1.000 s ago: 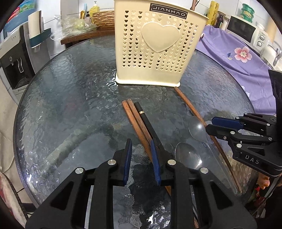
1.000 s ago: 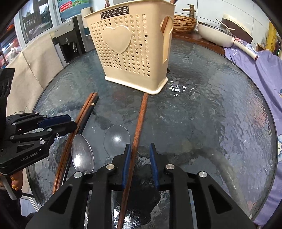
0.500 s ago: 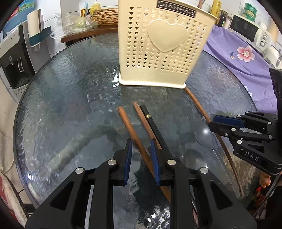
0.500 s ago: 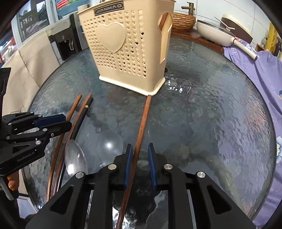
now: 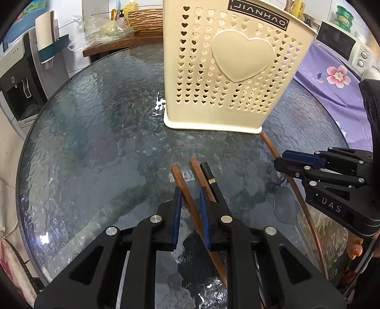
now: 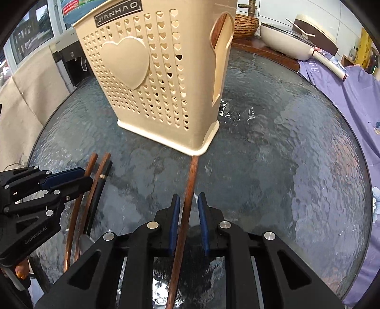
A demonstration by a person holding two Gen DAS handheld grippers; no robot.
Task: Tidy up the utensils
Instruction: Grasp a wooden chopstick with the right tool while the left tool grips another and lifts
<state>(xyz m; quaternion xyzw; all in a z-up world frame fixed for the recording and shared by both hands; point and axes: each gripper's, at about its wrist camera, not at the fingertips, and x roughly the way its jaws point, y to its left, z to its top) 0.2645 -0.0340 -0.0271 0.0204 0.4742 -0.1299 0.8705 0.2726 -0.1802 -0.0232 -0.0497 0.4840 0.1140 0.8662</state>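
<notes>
A cream utensil holder (image 5: 228, 71) with heart holes stands on the round glass table (image 5: 95, 142); it also shows in the right wrist view (image 6: 161, 78). My left gripper (image 5: 190, 192) is open and straddles a brown wooden chopstick (image 5: 182, 183). A second brown chopstick (image 5: 198, 173) and a black chopstick (image 5: 210, 177) lie just right of it. My right gripper (image 6: 187, 199) is open around another brown chopstick (image 6: 190, 187) whose tip touches the holder's corner. A clear spoon (image 5: 285, 206) lies by the right gripper (image 5: 299, 161).
A water dispenser (image 5: 19, 78) stands left of the table. A wooden shelf with a woven basket (image 5: 144, 21) is behind. A purple flowered cloth (image 5: 332, 78) and a microwave (image 5: 344, 45) are at the right. A white pan (image 6: 289, 42) sits at the back.
Both grippers have moved forward toward the holder. The left jaws went from beside the chopstick bundle to around one brown chopstick, which has split off to the left. Both jaws have narrowed slightly.
</notes>
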